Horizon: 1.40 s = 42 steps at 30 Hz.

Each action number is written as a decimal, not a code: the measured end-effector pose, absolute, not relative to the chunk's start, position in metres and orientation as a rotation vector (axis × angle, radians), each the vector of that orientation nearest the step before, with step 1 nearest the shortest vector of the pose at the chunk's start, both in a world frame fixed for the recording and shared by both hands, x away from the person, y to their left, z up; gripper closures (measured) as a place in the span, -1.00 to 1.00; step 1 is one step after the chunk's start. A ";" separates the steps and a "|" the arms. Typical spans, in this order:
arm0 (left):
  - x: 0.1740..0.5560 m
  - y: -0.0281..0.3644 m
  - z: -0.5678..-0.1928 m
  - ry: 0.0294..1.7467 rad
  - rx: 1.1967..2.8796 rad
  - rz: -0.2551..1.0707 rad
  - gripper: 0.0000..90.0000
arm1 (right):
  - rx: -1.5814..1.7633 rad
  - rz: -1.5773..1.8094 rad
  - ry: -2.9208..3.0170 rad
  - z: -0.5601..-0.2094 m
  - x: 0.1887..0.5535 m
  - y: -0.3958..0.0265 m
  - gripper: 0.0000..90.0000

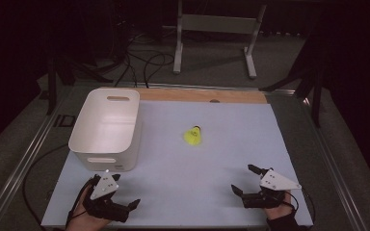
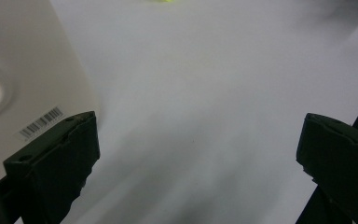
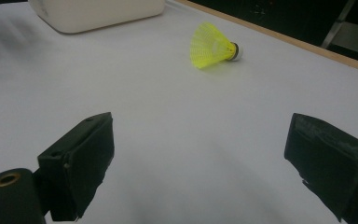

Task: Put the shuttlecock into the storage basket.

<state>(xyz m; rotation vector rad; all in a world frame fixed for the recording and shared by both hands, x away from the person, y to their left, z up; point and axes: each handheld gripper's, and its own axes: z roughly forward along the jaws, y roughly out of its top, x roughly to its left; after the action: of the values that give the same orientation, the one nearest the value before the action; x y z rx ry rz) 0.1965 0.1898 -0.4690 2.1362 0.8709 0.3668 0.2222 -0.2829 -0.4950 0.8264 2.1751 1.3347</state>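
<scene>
1. high view: yellow shuttlecock [image 1: 193, 136] lies mid-desk [image 1: 250, 144], well apart from both grippers. white bin [image 1: 107, 126] sits left of it. left gripper [image 1: 125, 204] and right gripper [image 1: 246, 179] rest at the near edge, both released and empty.
2. left gripper view: jaws spread wide, bin wall [image 2: 32, 84] just beside the left jaw, shuttlecock [image 2: 161, 1] barely showing at the top edge, far ahead.
3. right gripper view: jaws wide, shuttlecock [image 3: 213, 46] ahead and slightly left, on its side, cork end pointing right, long axis across the view. the right gripper looks a little nearer, likely the one to pick.

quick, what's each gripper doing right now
Left gripper: open, holding nothing, beside the white bin.
Right gripper: open, holding nothing, facing the yellow shuttlecock.
</scene>
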 end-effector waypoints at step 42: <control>0.253 0.108 -0.433 0.807 2.275 0.311 -1.00 | 0.823 1.352 2.169 -0.494 0.222 -0.283 -0.82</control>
<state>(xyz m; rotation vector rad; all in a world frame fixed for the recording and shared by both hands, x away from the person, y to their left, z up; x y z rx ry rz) 0.2532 0.1084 -0.4329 2.2749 0.8072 0.3110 0.2222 -0.2835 -0.4937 0.8225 2.1693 1.3522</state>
